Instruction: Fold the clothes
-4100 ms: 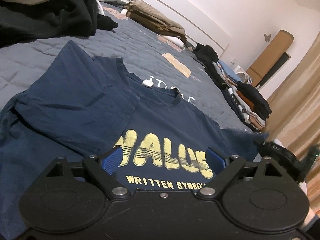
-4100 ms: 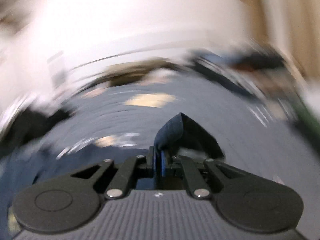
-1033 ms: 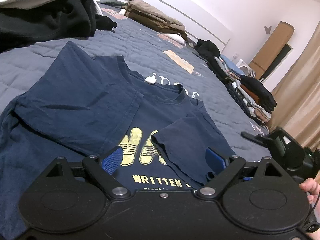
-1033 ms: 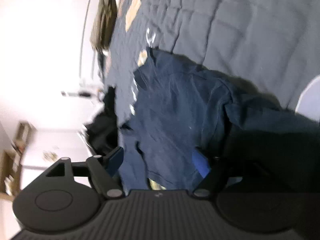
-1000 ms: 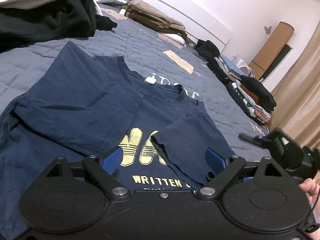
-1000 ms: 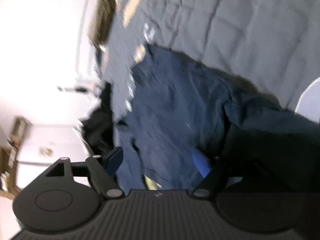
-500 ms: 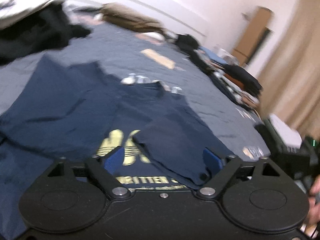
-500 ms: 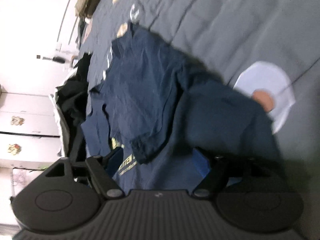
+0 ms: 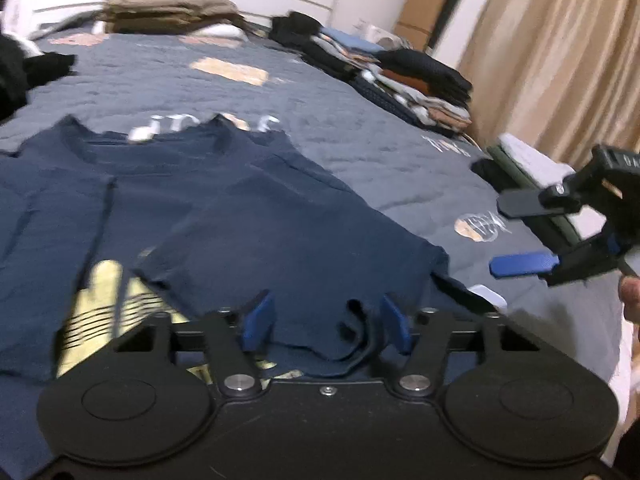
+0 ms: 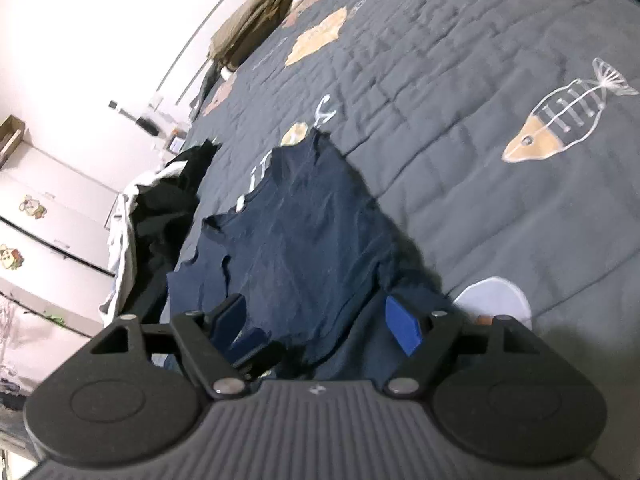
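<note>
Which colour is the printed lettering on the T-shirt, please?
Yellow, on the navy T-shirt; the left wrist view shows the lettering best.

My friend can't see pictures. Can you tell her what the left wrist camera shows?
A navy T-shirt lies partly folded on a grey quilted bed, a loose fold of it between the left gripper jaws, which have just been closing. The open right gripper hovers at right; folded clothes are stacked behind.

Matt navy cotton T-shirt [image 9: 280,220], quilted grey cloth bedspread [image 9: 380,148]

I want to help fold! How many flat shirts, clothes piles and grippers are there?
Navy T-shirt laid flat: 1
Clothes piles: 3 (tan pile, black heap, folded row)
Grippers: 2 (left gripper, right gripper)
Total: 6
</note>
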The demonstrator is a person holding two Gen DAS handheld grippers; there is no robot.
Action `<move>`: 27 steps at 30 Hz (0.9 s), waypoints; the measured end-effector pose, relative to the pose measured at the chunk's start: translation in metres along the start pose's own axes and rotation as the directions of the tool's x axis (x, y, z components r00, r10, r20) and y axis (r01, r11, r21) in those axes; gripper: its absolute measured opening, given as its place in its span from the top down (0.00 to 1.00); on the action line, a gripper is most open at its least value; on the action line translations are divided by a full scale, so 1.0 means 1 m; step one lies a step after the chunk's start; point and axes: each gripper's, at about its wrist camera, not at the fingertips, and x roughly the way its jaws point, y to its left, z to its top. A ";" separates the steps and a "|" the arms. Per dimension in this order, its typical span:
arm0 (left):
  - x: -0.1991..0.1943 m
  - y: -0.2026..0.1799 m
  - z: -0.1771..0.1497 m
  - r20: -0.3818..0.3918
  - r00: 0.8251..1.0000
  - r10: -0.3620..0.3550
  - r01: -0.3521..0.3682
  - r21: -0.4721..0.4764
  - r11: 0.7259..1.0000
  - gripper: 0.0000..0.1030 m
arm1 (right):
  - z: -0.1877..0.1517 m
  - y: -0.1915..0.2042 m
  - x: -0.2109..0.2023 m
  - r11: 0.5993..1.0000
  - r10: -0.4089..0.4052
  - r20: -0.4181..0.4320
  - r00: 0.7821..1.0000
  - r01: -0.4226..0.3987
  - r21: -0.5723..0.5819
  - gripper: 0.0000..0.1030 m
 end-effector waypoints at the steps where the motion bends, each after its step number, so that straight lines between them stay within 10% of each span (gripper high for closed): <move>1: 0.004 -0.004 -0.001 -0.022 1.000 -0.009 0.009 0.024 1.000 0.81 | 0.002 -0.001 -0.001 1.000 -0.004 0.006 1.000 0.004 0.001 0.26; 5: -0.001 -0.034 -0.015 -0.019 0.999 -0.032 0.036 0.231 0.972 0.92 | 0.003 -0.011 -0.001 0.999 0.021 -0.026 0.999 -0.020 0.048 0.26; 8: -0.010 -0.067 -0.037 -0.013 0.999 0.030 -0.019 0.524 0.851 0.92 | 0.001 -0.016 0.003 0.997 0.041 -0.071 0.997 -0.036 0.073 0.26; 10: -0.012 -0.072 -0.044 -0.042 0.998 0.051 -0.018 0.564 0.826 0.92 | -0.003 -0.015 0.010 0.997 0.036 -0.102 0.994 -0.029 0.066 0.26; 15: -0.029 -0.068 -0.042 -0.067 0.997 0.046 -0.005 0.517 0.856 0.85 | -0.014 -0.009 0.028 0.993 0.086 -0.143 0.986 -0.072 0.097 0.26; 19: -0.053 -0.042 -0.032 -0.010 0.999 0.032 -0.026 0.352 0.935 0.47 | -0.022 0.005 0.036 0.989 0.134 -0.141 0.981 -0.122 0.085 0.26; 22: -0.063 -0.004 -0.018 0.036 0.997 0.073 -0.078 0.151 0.986 0.47 | -0.026 0.012 0.043 0.990 0.136 -0.131 0.982 -0.128 0.065 0.26; 27: -0.053 0.055 0.007 0.056 0.980 0.193 -0.189 -0.077 0.979 0.47 | -0.031 0.017 0.059 0.997 0.076 -0.101 0.992 -0.076 0.006 0.26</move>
